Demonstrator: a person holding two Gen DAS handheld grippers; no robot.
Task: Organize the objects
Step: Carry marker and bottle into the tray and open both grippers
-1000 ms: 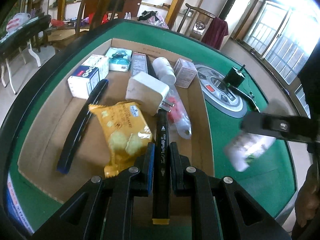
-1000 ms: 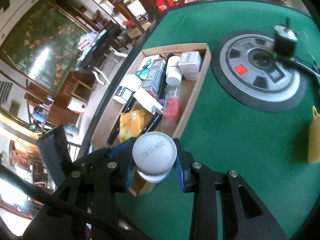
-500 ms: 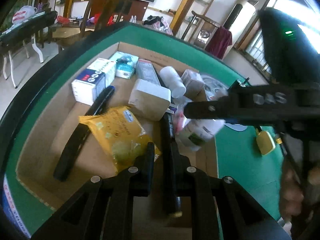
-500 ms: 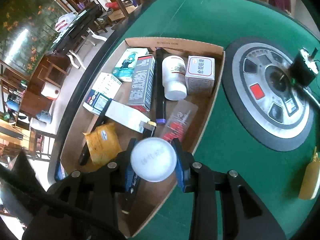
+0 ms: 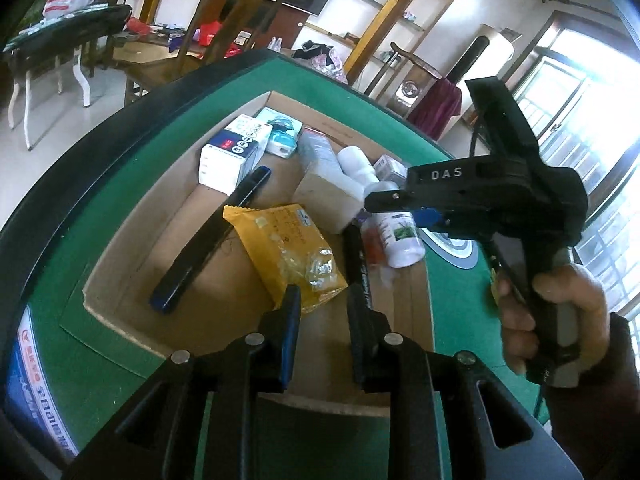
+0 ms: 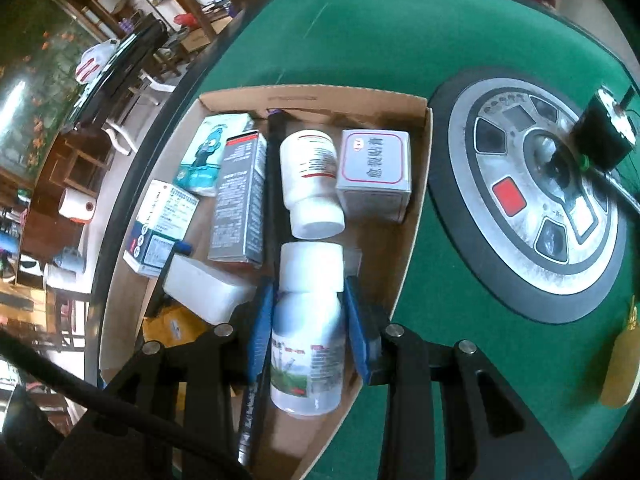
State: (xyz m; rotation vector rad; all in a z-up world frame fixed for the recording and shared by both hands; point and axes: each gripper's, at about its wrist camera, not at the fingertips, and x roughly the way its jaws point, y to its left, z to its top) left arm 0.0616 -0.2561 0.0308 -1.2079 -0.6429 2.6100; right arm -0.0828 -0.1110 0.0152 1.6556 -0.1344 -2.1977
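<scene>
Right gripper (image 6: 308, 320), stamped "DAS", pinches a white bottle (image 6: 308, 340) over the cardboard box (image 6: 416, 216); left gripper (image 5: 322, 320), jaws just opening, spread, marker (image 5: 358, 268) at one o'clock.

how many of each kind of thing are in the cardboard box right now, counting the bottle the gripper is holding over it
bottles: 2
boxes: 5
black markers: 3
yellow snack packet: 1
clear red packet: 1
total: 12

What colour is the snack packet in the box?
Yellow snack packet, clearest in the left wrist view.
</scene>
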